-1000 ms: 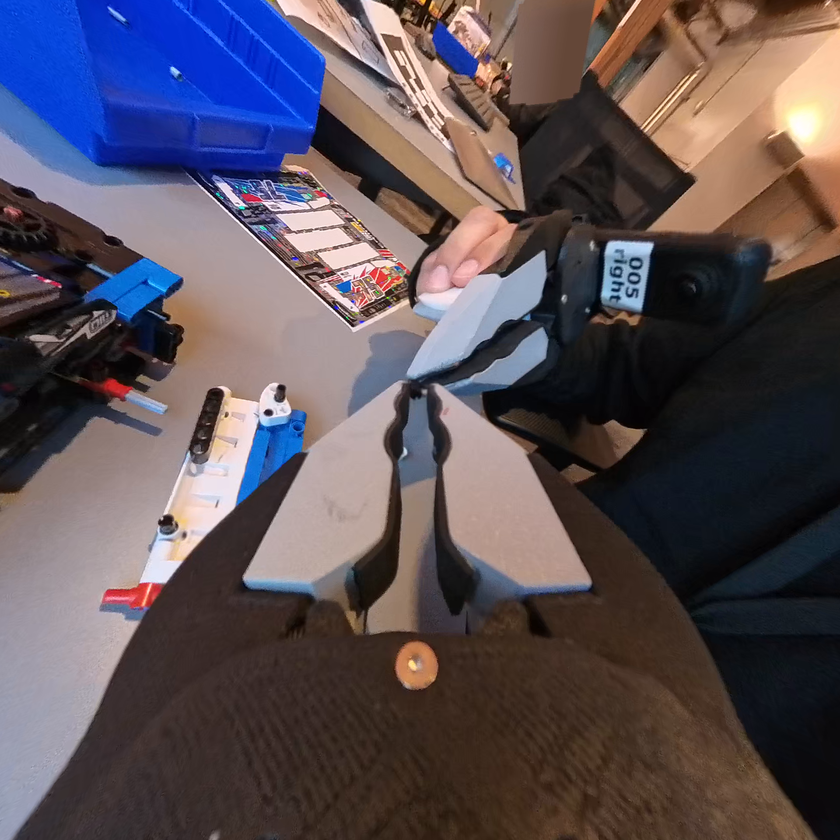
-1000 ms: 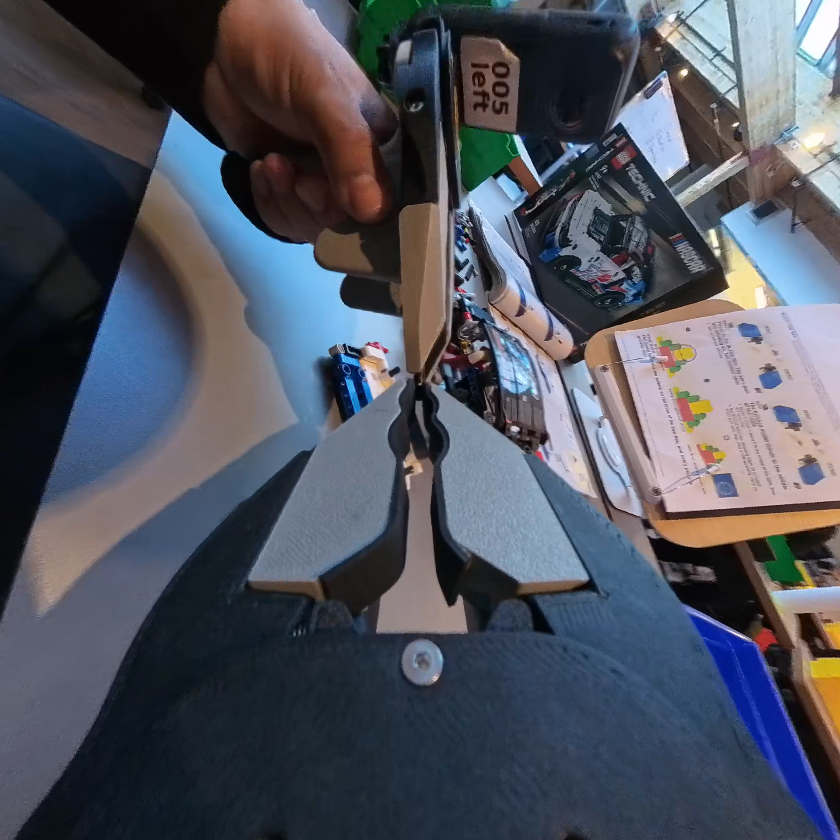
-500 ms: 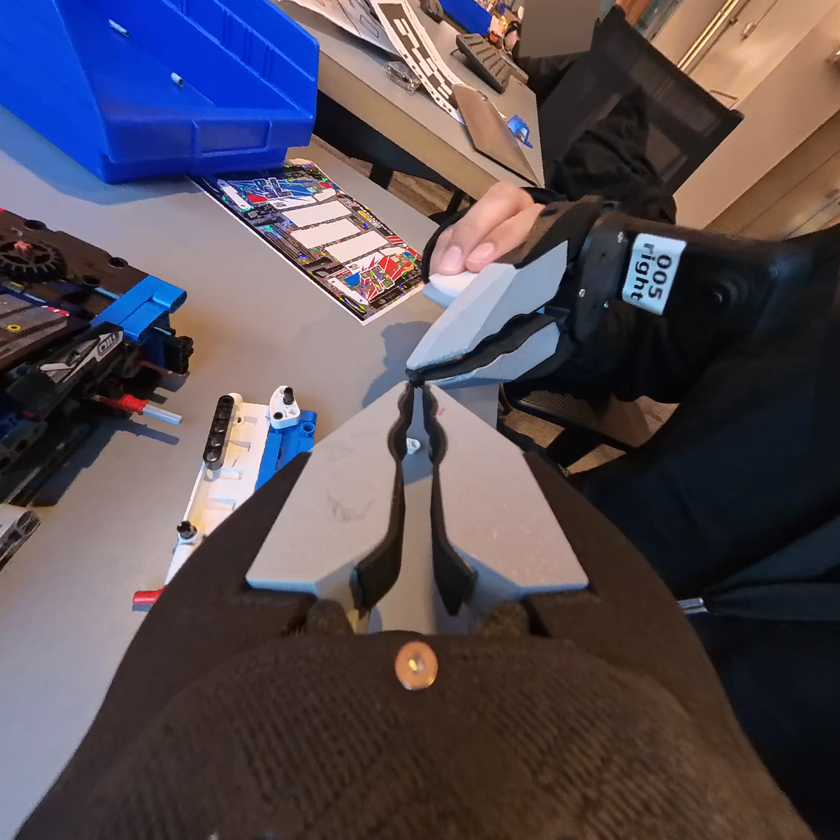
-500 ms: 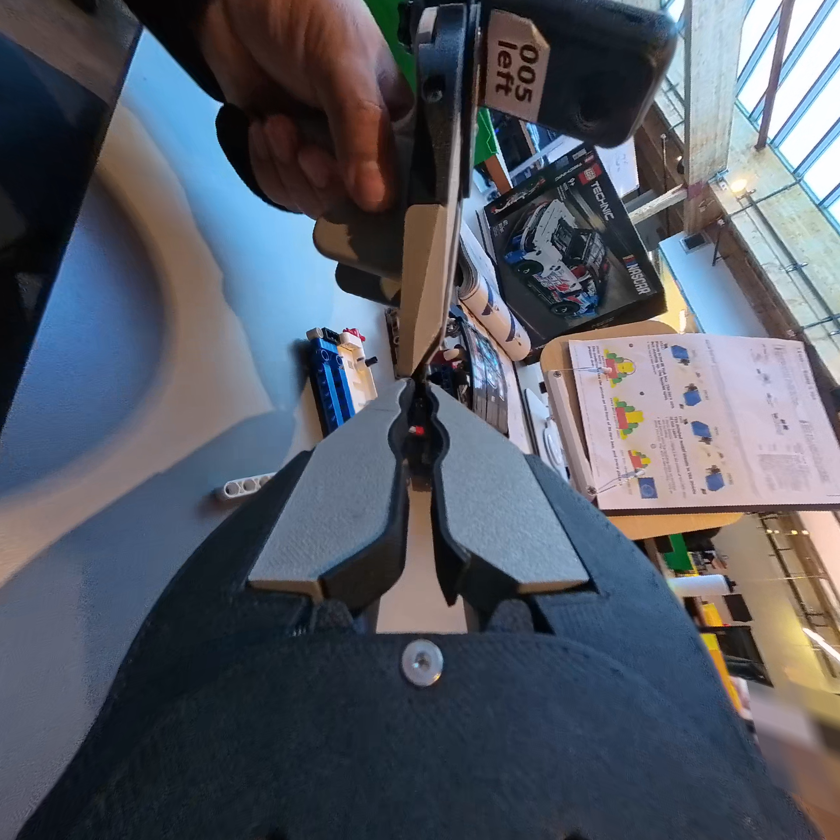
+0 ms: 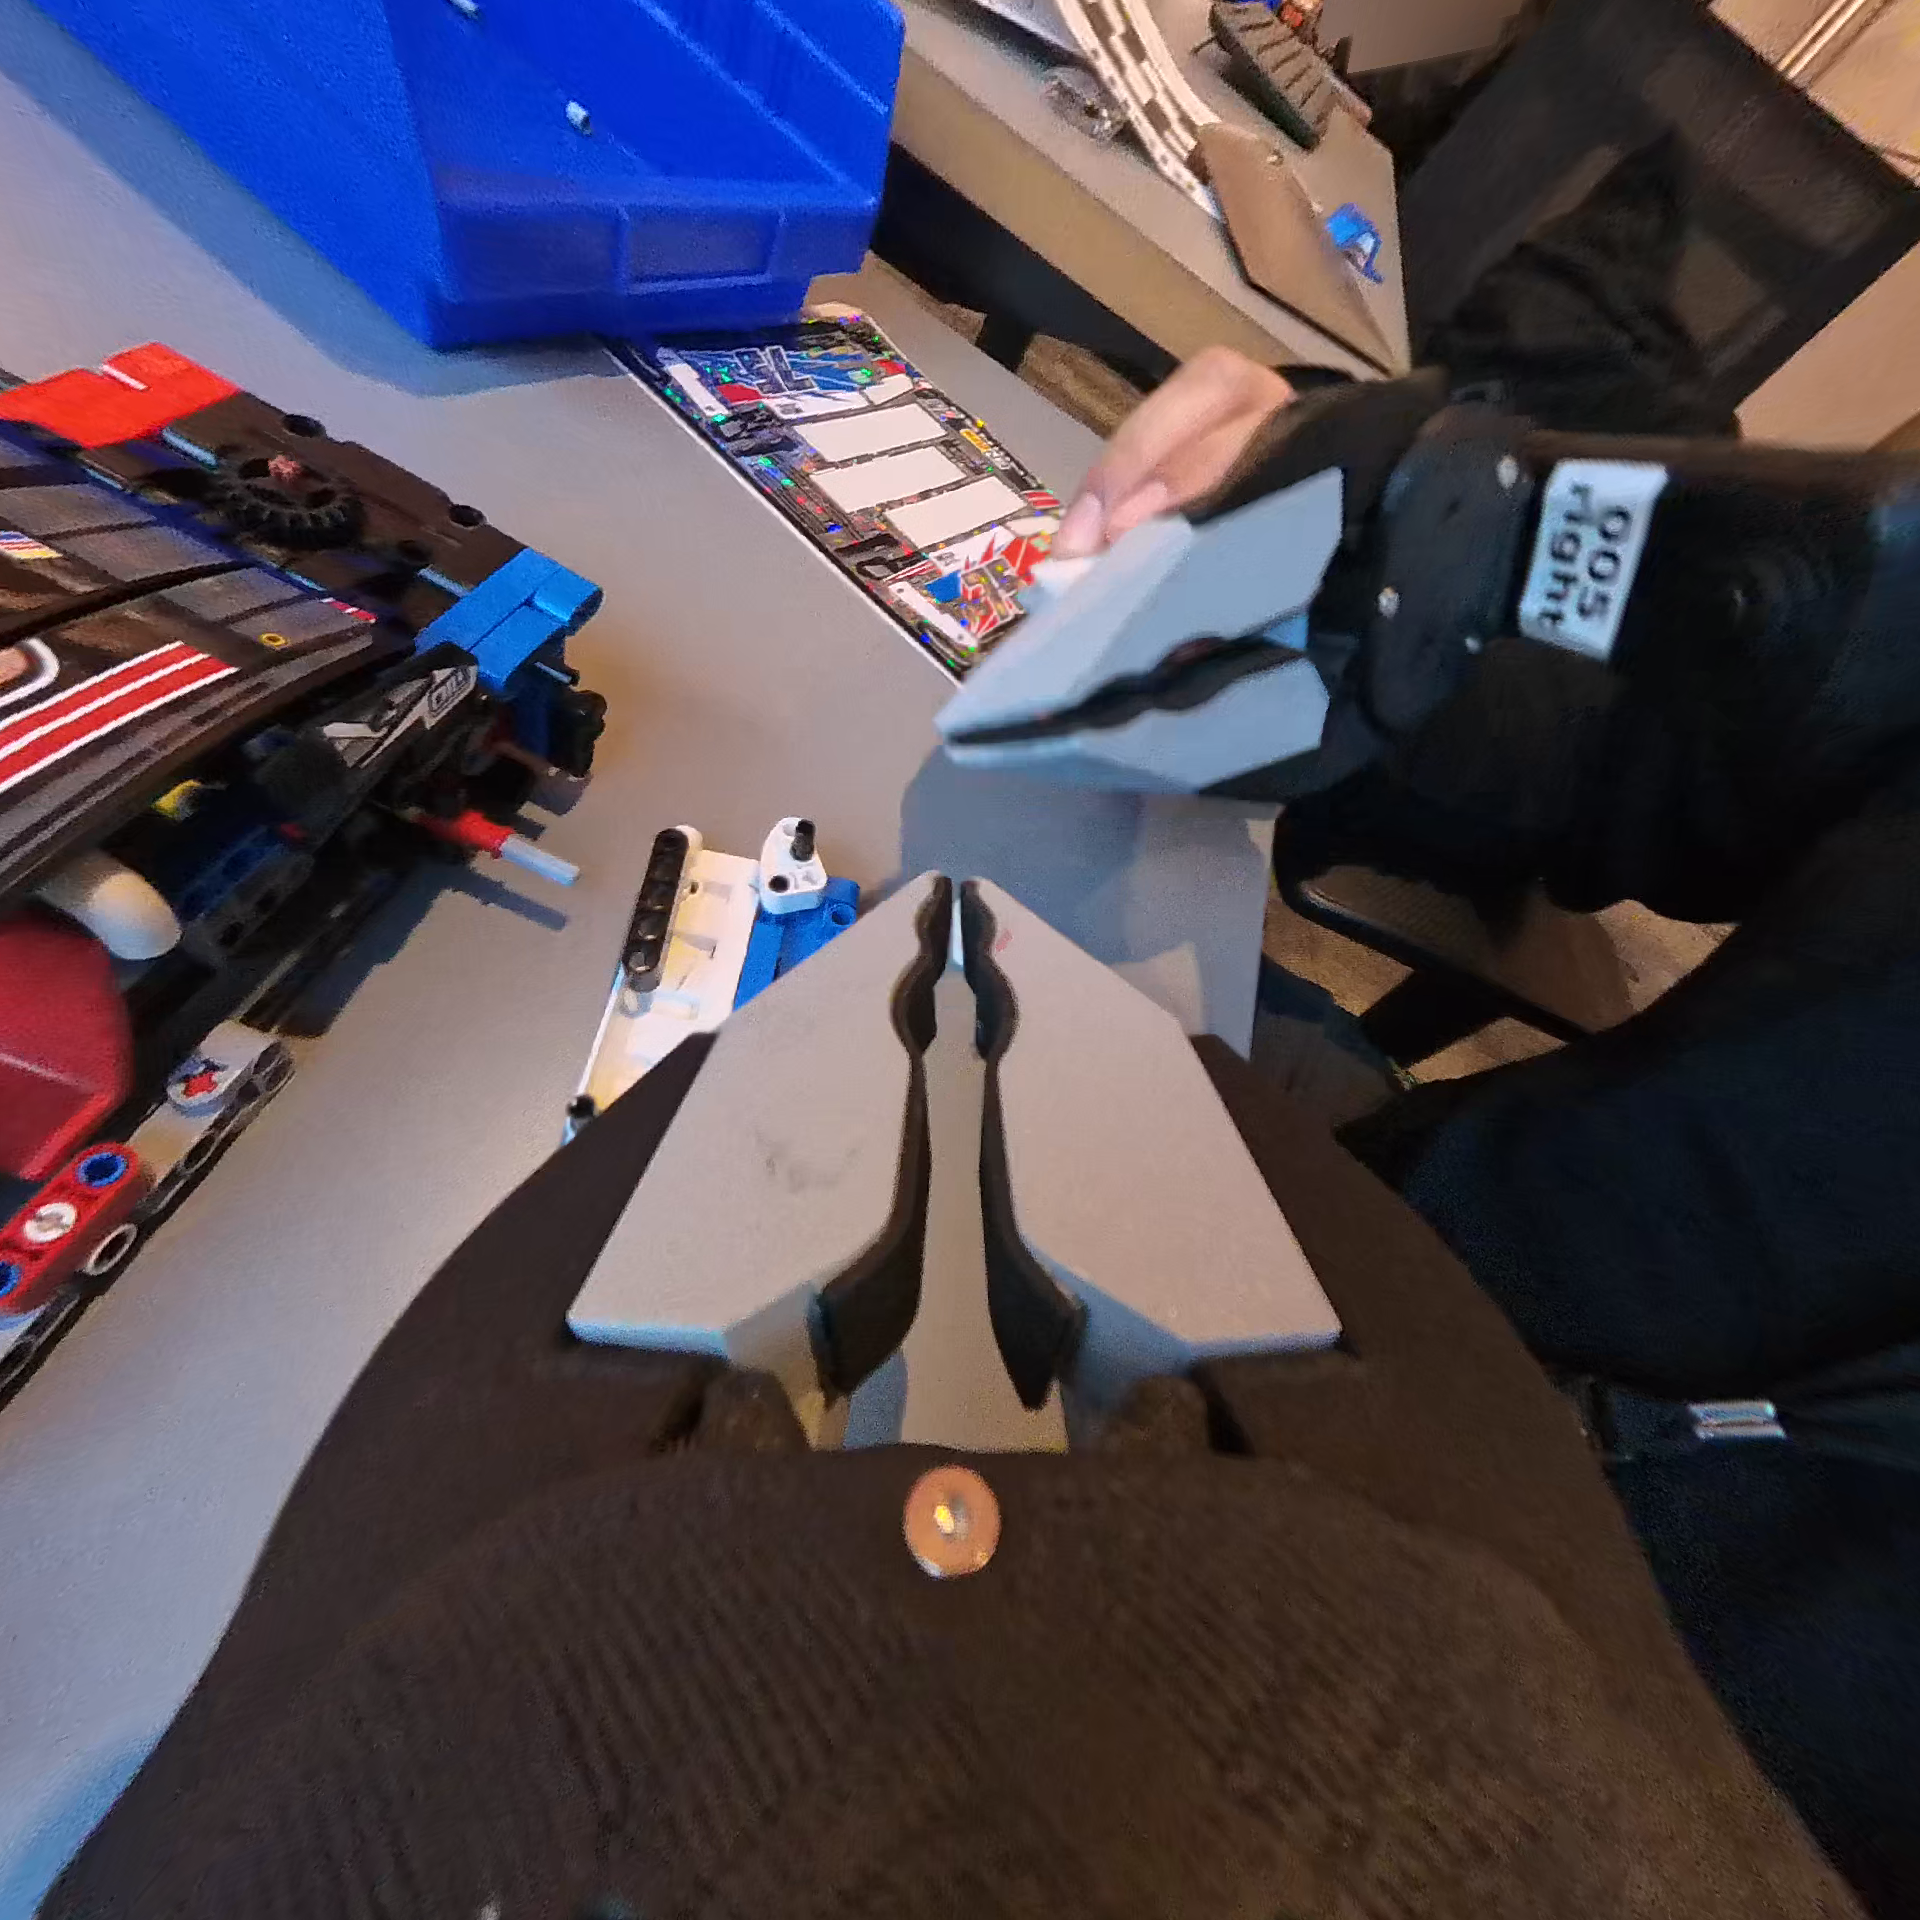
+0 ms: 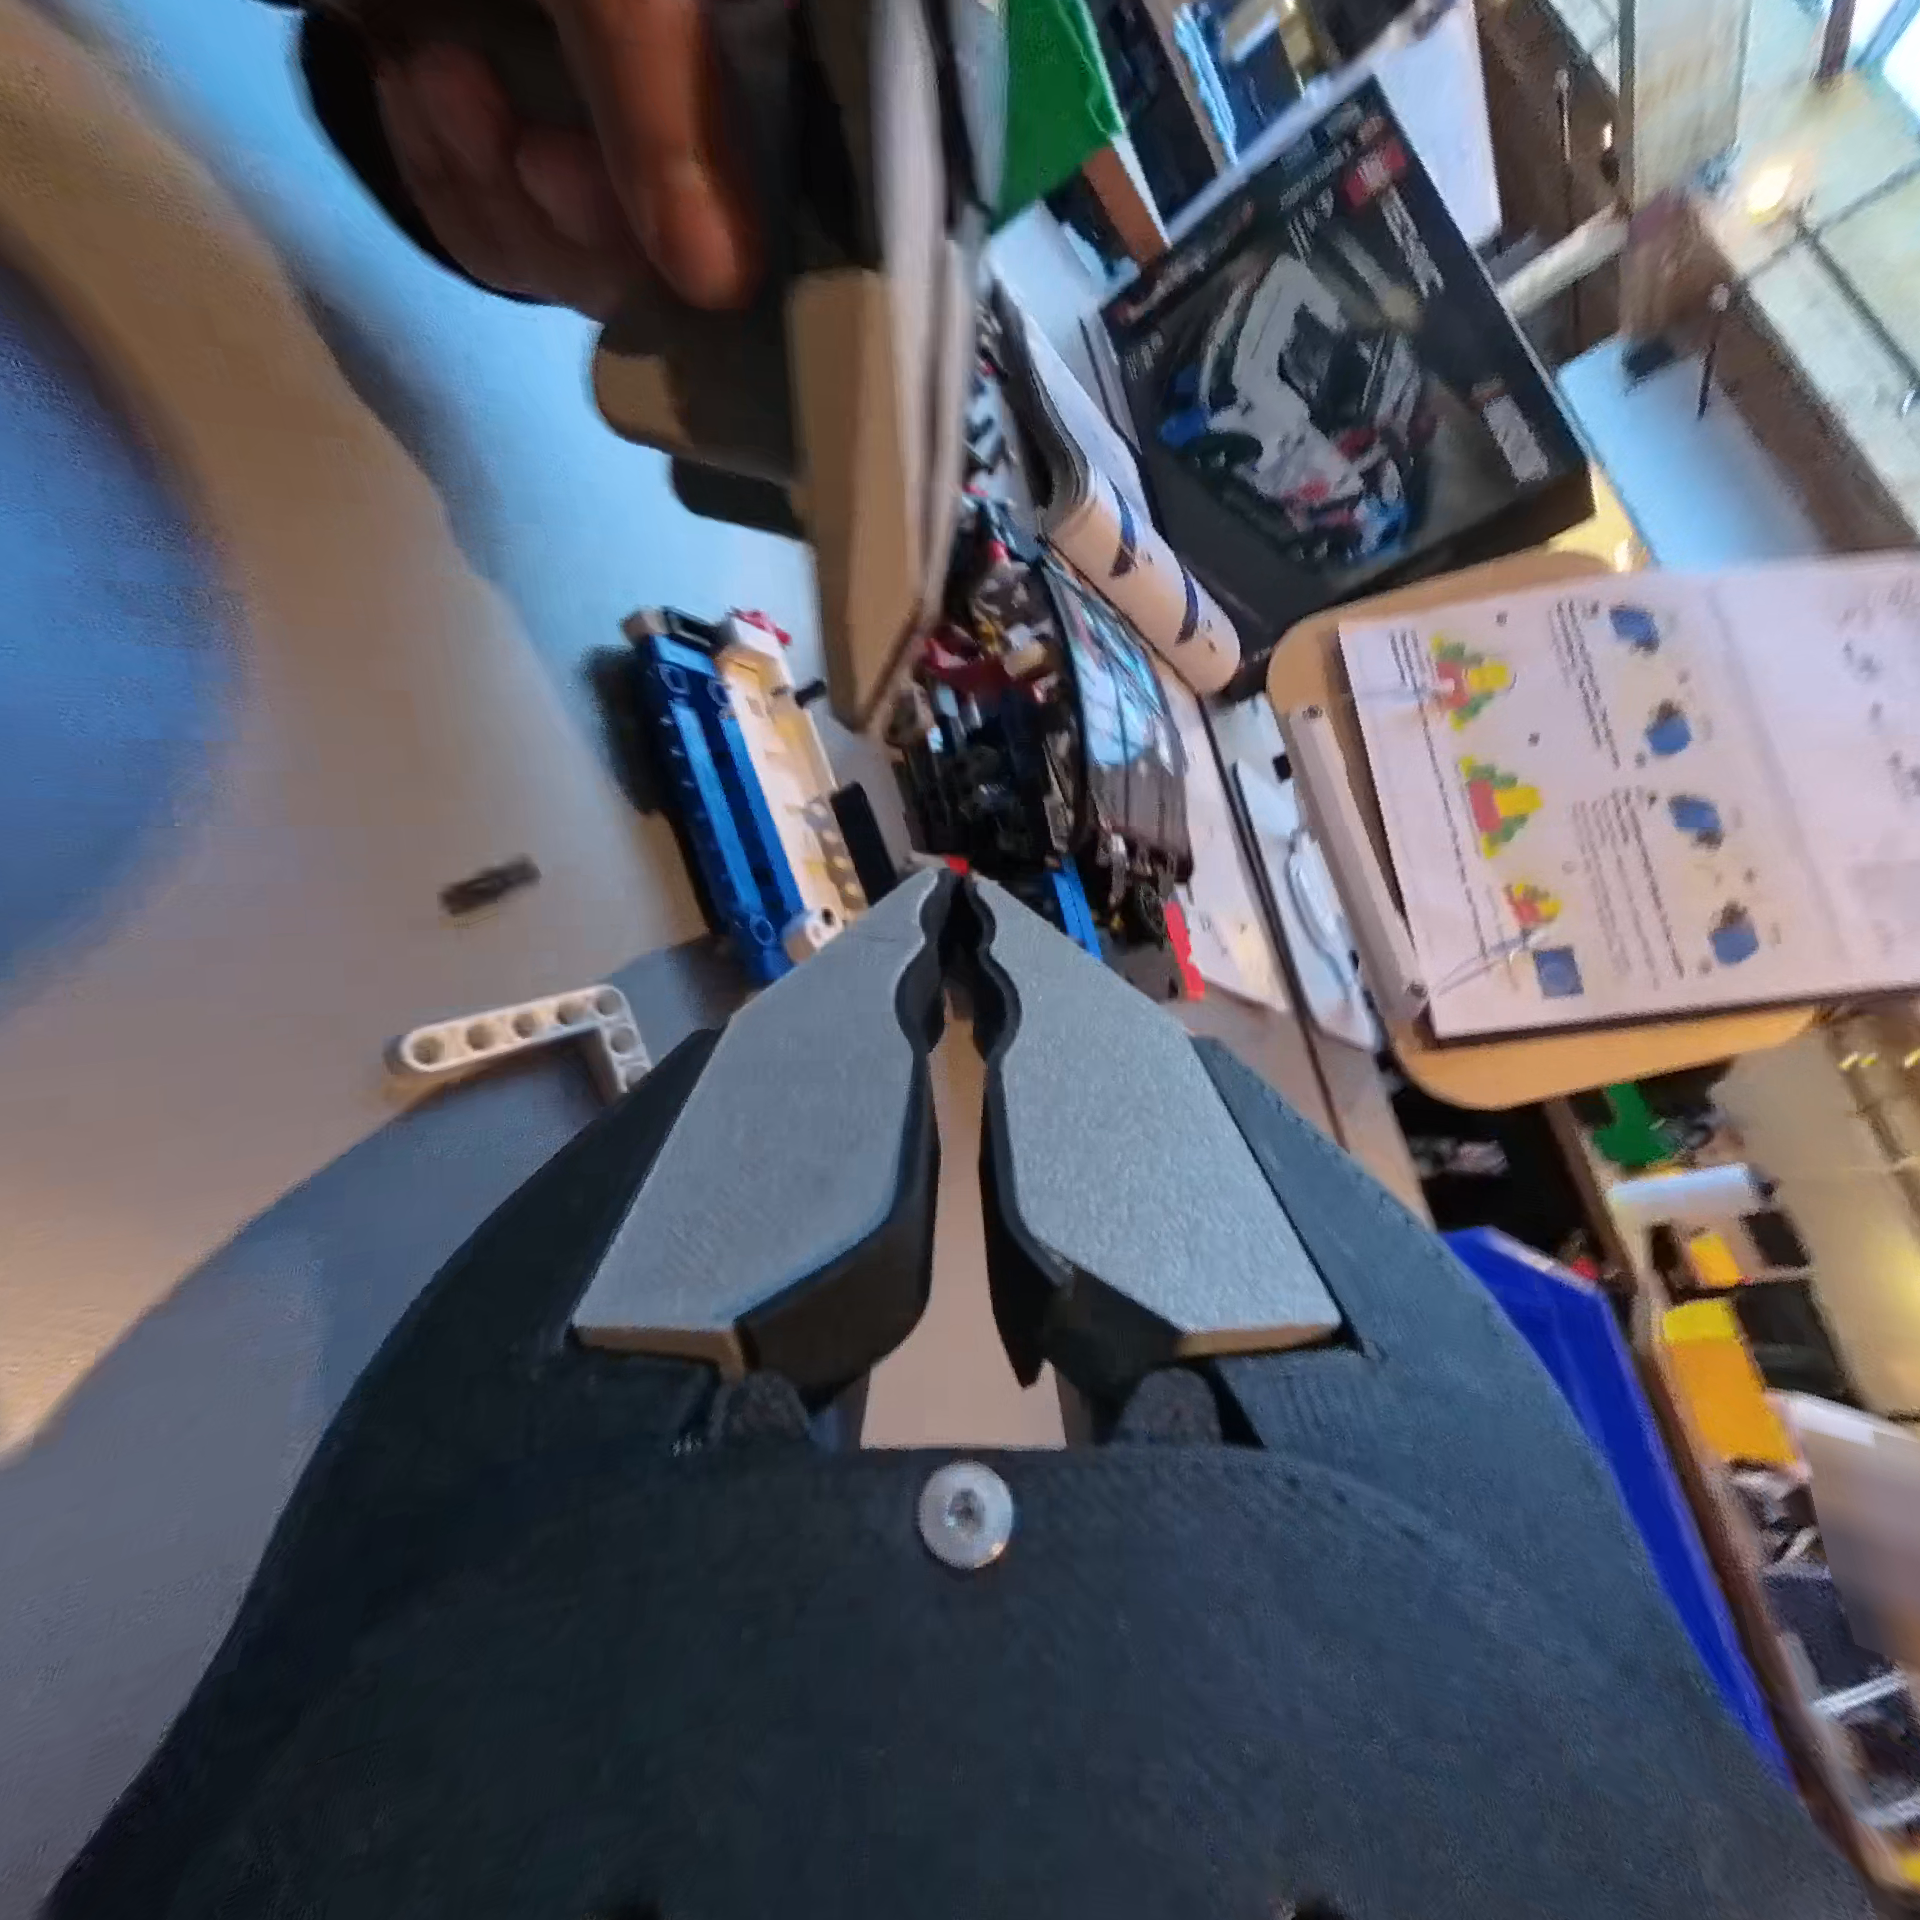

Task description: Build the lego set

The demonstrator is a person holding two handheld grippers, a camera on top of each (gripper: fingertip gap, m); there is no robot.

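Blue-white subassembly (image 5: pixel 717 935) lies on counter (image 5: pixel 727 665) at 11 o'clock of left tongs (image 5: pixel 954 896), car (image 5: pixel 260 665) at 9. Left tongs narrow on a small pale piece; right tongs (image 6: pixel 958 891) nearly closed, red speck at tip, grip unclear. Risk: tiny tip-held part slips or twists if squeeze eases.

Blue bin (image 5: pixel 582 156); grey table (image 5: pixel 727 665); blue-white lego subassembly (image 5: pixel 727 935).

Each gripper has two grey wedge-shaped fingers (image 5: pixel 769 1122) lined with wavy black pads (image 5: pixel 914 997), set in a black ribbed body with one silver screw (image 5: pixel 951 1524) at its centre. The right gripper (image 5: pixel 951 732) carries a white label (image 5: pixel 1584 561) on its black housing. The person wears black sleeves (image 5: pixel 1662 1195).
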